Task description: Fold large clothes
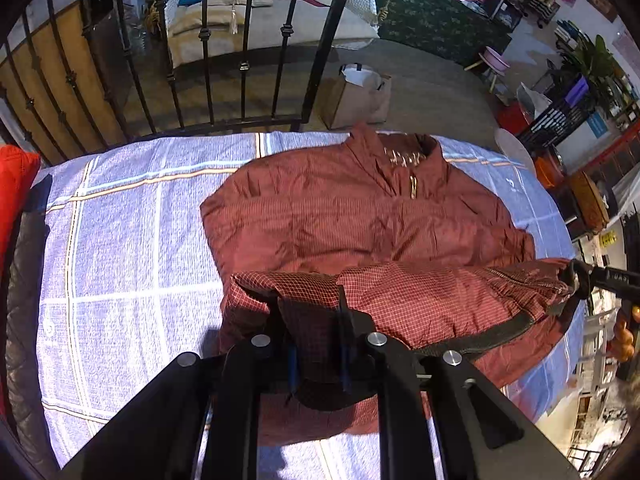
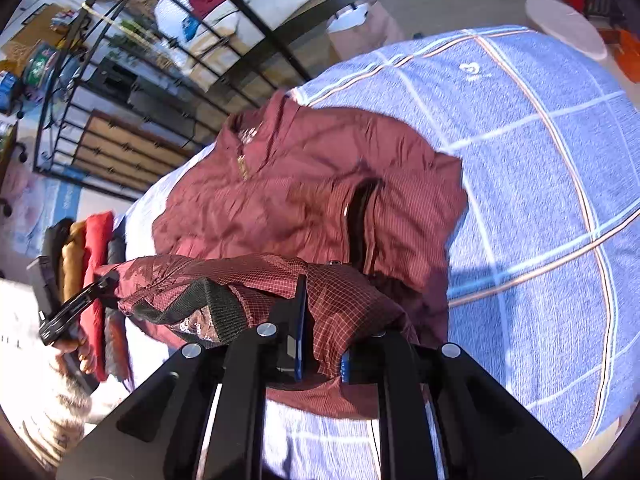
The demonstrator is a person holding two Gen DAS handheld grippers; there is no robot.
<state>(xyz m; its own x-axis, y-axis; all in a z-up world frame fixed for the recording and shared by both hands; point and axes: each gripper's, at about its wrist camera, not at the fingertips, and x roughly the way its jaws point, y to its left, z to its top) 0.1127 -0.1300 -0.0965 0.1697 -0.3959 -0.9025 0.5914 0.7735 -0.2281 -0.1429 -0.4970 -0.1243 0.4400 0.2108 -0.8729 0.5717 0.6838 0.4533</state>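
A maroon checked jacket [image 1: 340, 216] lies collar-away on a blue plaid bed cover [image 1: 132, 240]; it also shows in the right wrist view [image 2: 288, 184]. My left gripper [image 1: 316, 320] is shut on the jacket's bottom hem at its left corner and lifts it. My right gripper [image 2: 320, 320] is shut on the hem at the other corner; it shows in the left wrist view [image 1: 580, 276] at the right. The hem is stretched between both grippers, raised above the jacket's body, with the dark lining [image 2: 208, 300] showing.
A black iron bed rail [image 1: 248, 64] stands behind the far edge. A stack of folded red, orange and dark clothes [image 2: 92, 264] lies at the left side of the bed. A paper bag [image 1: 356, 96] stands on the floor beyond.
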